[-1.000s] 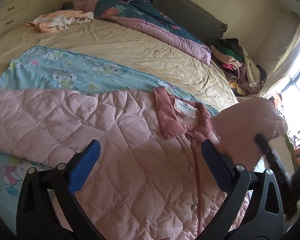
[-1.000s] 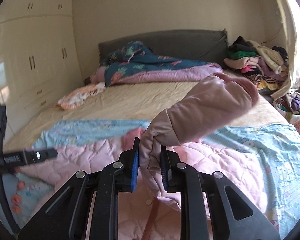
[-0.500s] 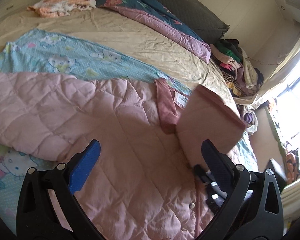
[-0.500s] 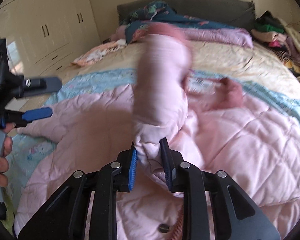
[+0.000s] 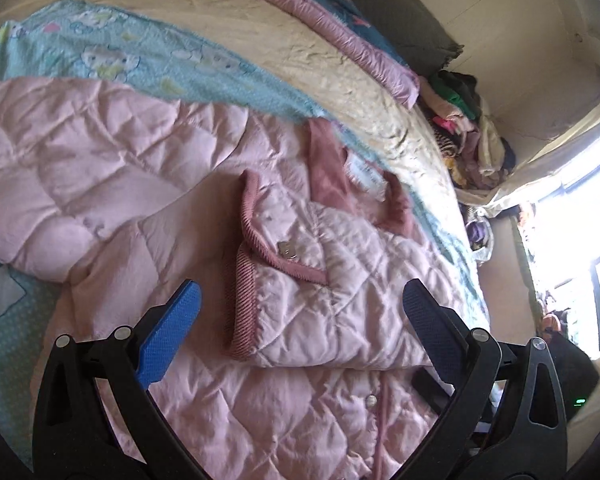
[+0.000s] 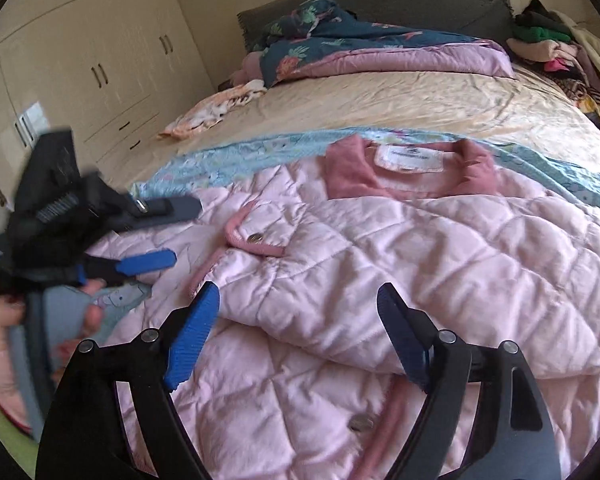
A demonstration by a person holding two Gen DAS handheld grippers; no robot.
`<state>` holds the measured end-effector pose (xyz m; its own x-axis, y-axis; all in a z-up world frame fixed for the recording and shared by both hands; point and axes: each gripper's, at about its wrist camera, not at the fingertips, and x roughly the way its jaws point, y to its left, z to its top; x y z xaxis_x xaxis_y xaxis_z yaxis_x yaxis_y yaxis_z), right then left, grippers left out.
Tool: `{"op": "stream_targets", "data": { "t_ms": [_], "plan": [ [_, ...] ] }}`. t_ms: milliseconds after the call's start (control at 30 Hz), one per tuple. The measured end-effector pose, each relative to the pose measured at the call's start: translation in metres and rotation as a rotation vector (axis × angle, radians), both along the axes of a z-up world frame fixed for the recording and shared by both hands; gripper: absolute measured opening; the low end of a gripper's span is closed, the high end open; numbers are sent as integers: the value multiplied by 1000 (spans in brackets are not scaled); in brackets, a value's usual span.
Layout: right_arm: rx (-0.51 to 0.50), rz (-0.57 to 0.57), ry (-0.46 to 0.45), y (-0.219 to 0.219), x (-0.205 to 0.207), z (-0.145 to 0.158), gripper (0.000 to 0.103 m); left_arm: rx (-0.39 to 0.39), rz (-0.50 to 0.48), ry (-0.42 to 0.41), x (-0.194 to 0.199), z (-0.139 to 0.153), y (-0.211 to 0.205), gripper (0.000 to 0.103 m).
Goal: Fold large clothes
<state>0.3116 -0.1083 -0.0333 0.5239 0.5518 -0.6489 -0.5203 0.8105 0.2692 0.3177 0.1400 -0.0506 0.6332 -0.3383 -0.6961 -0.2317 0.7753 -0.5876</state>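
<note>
The pink quilted jacket [image 6: 440,248] lies front-up across the near end of the bed [image 6: 380,108], collar [image 6: 348,172] toward the headboard, on top of a blue cartoon-print sheet [image 5: 112,52]. One sleeve [image 5: 324,280] is laid across its chest, the ribbed cuff [image 5: 244,276] reaching about the middle of the front. I judge it sits there as the first fold, bringing the width in before the body is doubled over. The other sleeve [image 5: 52,168] is spread out flat to the side, so that fold is not yet done.

My right fingers [image 6: 300,340] have just been opening and now stand wide apart just above the folded sleeve, with nothing pressed between the pads; I take it the sleeve has been let go to rest where it should. My left fingers [image 5: 300,328] are spread wide too, hovering over the jacket front near the cuff and gripping nothing. In the right view my left hand [image 6: 80,320] shows blurred around its handle.

By count: one jacket, two sleeves (one folded in, one out), and three snap buttons that I can make out, one on the cuff [image 5: 288,250] and two on the front placket [image 6: 360,424], though more may be hidden under the sleeve. Farther out there is one dark floral quilt [image 6: 340,40] bunched at the headboard, one small peach garment [image 6: 216,108] on the bare bedsheet, and one heap of clothes [image 5: 472,128] past the bed's corner, too jumbled to count.
</note>
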Motion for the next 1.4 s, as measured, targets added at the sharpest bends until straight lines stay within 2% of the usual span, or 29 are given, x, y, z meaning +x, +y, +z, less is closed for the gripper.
{"op": "stream_targets", "data": {
  "t_ms": [200,300,333,367,400,433,467,500,567,667,767,867,967,1167,1400],
  "plan": [
    [7,-92,-17,-46,-7,9,81,27,3,83,11,-33,-10,94],
    [4,-145,-28,-68,-10,12,81,79,-5,84,14,-39,-17,93],
    [-2,-160,-36,-73,-11,12,81,112,-16,76,14,-39,-22,90],
    [-6,-179,-47,-80,-14,13,81,143,-23,70,14,-38,-26,69],
    [-7,-194,-54,-87,-16,13,81,170,-27,69,15,-38,-28,44],
    [-10,-206,-58,-92,-17,13,81,217,-33,70,15,-36,-33,39],
    [-16,-221,-61,-98,-18,13,81,270,-38,64,15,-34,-36,24],
    [-20,-235,-67,-104,-19,12,81,315,-43,48,13,-30,-39,14],
    [-48,-269,-86,-113,-20,11,81,311,-63,-6,10,-18,-38,9],
    [-61,-299,-100,-128,-22,11,81,327,-65,-75,4,9,-36,8],
    [-30,-332,-91,-145,-21,12,81,319,-50,-150,-2,37,-30,7],
    [-1,-364,-78,-163,-17,14,81,335,-41,-174,-4,47,-23,7],
    [17,-386,-64,-176,-11,15,81,358,-42,-140,-1,34,-19,7],
    [44,-376,23,-174,15,6,81,370,-46,-29,3,-14,-17,8],
    [-26,-358,107,-154,49,-18,81,376,-52,-8,-2,-27,-13,8]
  ]
}}
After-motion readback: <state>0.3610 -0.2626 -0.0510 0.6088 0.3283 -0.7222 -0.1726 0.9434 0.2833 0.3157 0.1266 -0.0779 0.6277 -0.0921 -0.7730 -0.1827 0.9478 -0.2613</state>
